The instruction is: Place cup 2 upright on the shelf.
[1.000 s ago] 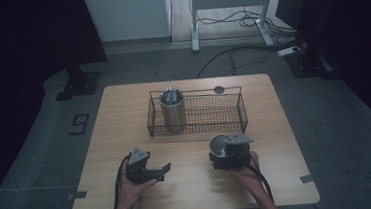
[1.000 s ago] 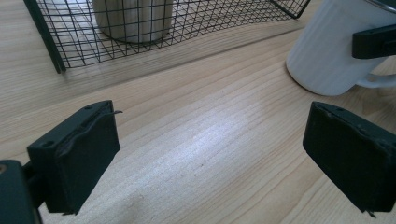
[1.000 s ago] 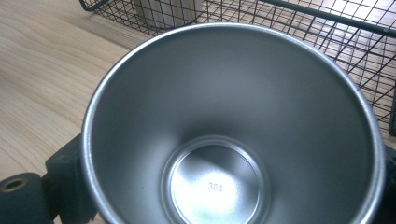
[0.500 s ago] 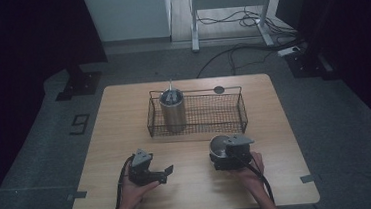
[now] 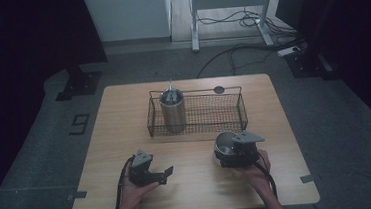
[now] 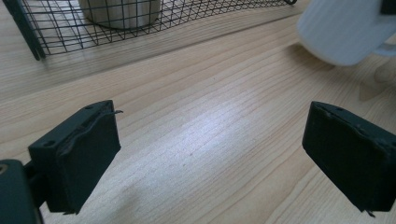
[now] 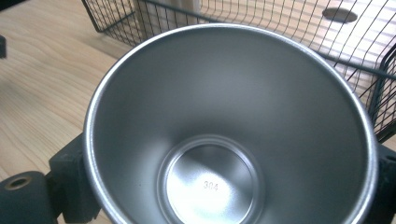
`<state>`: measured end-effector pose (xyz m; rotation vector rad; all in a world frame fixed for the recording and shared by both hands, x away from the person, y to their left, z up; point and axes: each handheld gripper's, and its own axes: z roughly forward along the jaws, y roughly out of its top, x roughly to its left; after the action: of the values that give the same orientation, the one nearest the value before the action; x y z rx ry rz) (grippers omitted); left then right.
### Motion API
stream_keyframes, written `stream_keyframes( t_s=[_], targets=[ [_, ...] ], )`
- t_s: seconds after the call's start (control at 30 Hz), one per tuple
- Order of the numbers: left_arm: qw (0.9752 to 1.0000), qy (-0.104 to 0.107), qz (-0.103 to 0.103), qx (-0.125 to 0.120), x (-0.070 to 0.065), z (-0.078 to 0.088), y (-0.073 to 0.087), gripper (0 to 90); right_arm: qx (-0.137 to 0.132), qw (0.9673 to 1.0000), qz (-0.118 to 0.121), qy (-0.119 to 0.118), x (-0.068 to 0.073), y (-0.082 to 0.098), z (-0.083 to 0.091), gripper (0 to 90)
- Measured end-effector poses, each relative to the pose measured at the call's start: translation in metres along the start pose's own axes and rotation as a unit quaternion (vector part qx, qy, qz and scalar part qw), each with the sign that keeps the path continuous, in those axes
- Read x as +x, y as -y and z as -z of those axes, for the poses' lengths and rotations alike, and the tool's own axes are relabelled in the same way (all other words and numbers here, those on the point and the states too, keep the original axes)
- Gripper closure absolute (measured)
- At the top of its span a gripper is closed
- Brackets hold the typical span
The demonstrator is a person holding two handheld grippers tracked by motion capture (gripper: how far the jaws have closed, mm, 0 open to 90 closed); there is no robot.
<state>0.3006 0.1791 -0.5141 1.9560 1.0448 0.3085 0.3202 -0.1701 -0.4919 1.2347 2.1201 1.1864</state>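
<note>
Steel cup (image 7: pixel 229 126): sits between the right tool's jaws, just in front of the wire basket (image 5: pixel 234 111), mouth up, empty.
Right tool (image 5: pixel 231 152): jaws have just been closing around the cup and now clasp its sides.
Left tool (image 6: pixel 210 158): jaws spread, nothing between them, over bare surface (image 6: pixel 196 121) well left of the cup.
Basket: already holds another steel cup (image 5: pixel 172 110) at its left end.
Meaning: grip looks set; lifting into the basket likely comes next.
</note>
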Motion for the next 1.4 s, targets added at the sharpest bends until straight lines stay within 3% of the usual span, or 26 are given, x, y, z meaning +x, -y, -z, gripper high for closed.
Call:
stream_keyframes(
  t_s=[0.27,0.4,0.67,1.33,1.4],
  targets=[
    [1.0000,-0.002,0.008,0.002,0.003,0.004,0.002,4.0,-0.013,0.9999,0.006,-0.008,0.003,-0.009,0.010,7.2],
    [0.9999,-0.005,0.015,-0.004,0.005,0.010,0.002,4.2,-0.013,0.9996,-0.005,-0.024,0.002,-0.010,0.014,7.2],
    [0.9998,0.006,0.018,0.001,0.005,0.010,0.000,4.5,-0.016,0.9997,-0.013,-0.014,-0.003,-0.022,0.022,7.2],
    [0.9995,0.023,0.021,0.004,0.002,0.014,-0.003,4.9,-0.027,0.9996,-0.008,-0.004,-0.007,-0.073,0.035,7.2],
    [0.9988,0.039,0.031,-0.005,0.002,0.017,-0.004,5.2,-0.029,0.9995,-0.008,-0.002,-0.008,-0.077,0.036,7.2]
  ],
)
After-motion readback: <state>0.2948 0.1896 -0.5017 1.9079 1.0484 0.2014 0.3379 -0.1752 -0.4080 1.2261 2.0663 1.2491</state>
